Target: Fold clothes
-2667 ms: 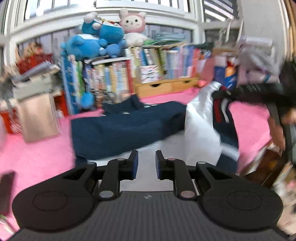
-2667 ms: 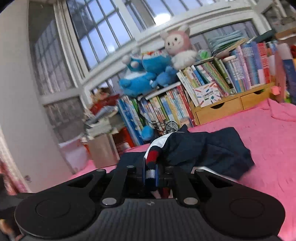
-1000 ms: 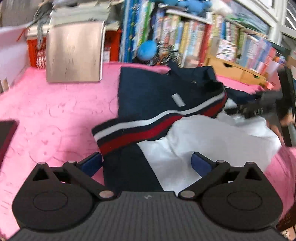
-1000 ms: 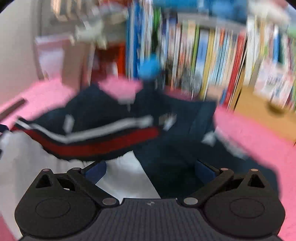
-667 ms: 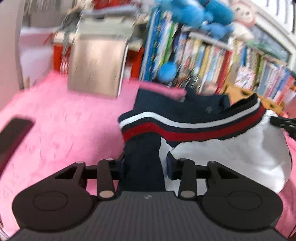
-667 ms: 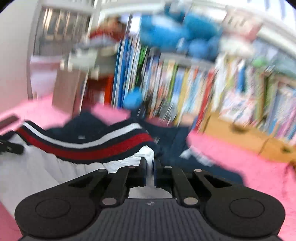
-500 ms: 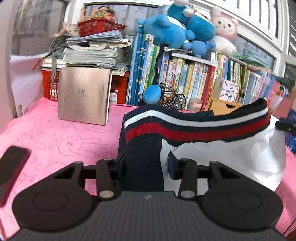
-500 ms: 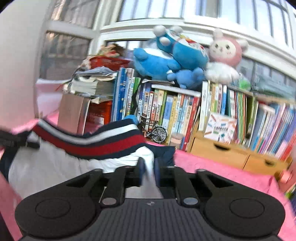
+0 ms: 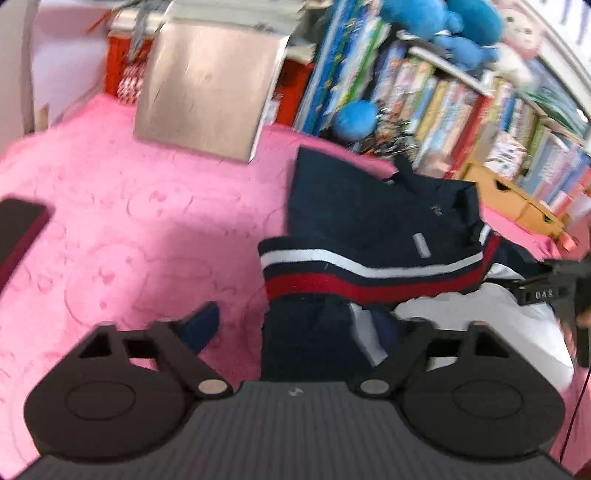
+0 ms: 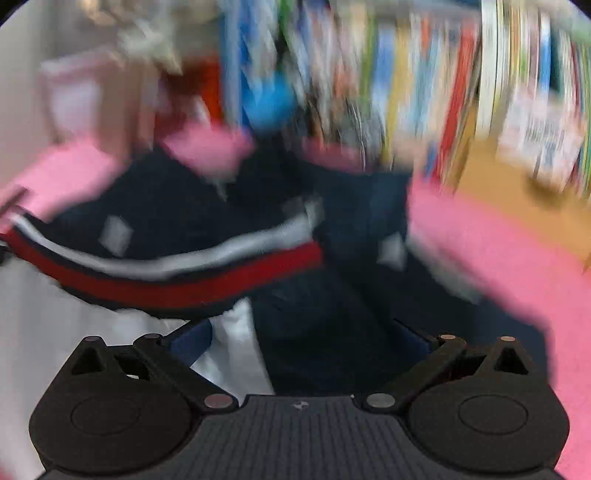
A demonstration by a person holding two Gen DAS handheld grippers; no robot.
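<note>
Jaws of both grippers, left gripper (image 9: 306,325) and right gripper (image 10: 303,339), wide apart over one striped jacket (image 9: 369,236).

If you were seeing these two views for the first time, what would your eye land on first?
First, the navy jacket with its red and white striped hem folded over its white lining, lying mid-frame on the bright pink blanket. Next, the open left gripper in the foreground just short of the jacket. Behind, a crowded bookshelf topped with blue plush toys fills the upper right.
</note>
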